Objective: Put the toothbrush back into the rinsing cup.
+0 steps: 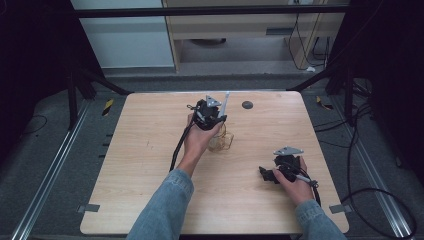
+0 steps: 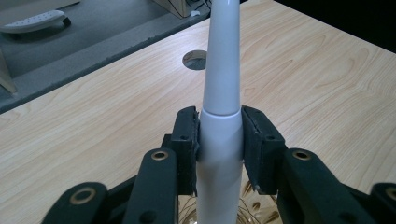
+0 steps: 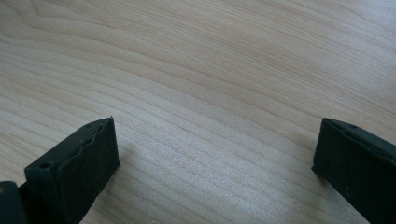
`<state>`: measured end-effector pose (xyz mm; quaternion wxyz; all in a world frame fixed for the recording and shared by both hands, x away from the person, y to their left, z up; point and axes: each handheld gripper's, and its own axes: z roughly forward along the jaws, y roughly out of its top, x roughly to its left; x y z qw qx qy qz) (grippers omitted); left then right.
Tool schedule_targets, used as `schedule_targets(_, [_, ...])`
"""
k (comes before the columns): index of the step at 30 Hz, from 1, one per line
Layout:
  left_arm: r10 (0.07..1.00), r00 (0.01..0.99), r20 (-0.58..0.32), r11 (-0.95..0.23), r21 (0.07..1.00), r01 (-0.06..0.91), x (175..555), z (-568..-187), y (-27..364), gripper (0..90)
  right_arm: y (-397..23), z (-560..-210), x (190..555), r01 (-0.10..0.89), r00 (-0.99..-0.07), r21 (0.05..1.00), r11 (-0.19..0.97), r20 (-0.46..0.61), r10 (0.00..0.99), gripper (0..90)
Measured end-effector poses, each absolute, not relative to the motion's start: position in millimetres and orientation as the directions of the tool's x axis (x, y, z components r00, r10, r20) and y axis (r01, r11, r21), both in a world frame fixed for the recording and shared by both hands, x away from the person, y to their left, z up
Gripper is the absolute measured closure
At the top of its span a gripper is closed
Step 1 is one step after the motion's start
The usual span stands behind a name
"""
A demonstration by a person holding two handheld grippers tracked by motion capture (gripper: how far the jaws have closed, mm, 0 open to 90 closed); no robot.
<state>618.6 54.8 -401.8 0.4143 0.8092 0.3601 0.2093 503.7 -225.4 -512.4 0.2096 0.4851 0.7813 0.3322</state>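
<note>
A white tapered handle (image 1: 226,103) stands nearly upright near the middle of the wooden table (image 1: 150,165), and my left gripper (image 1: 219,119) is shut on it. In the left gripper view both pads (image 2: 187,140) press the handle (image 2: 222,84) at its thicker lower part, where a seam runs round it. Under it sits a clear glass cup (image 1: 222,142), whose rim (image 2: 261,212) glints below the jaws; the handle's lower end is hidden. My right gripper (image 1: 266,174) rests at the table's right front, open, jaws wide apart over bare wood (image 3: 215,93).
A small dark round grommet (image 1: 247,105) sits in the table's far edge zone, beyond the handle (image 2: 195,59). Black stands and cables (image 1: 360,150) lie on the floor to the right. A pale cabinet (image 1: 240,30) stands behind the table.
</note>
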Motion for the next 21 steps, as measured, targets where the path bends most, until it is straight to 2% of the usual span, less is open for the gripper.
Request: schedule_targets(21, [0.781, 0.623, 0.03, -0.383, 0.812, 0.441, 622.7, -402.4, 55.5, 67.2, -225.5, -512.3, 503.6, 0.619, -0.441, 0.722, 0.309, -0.005, 0.897, 0.3])
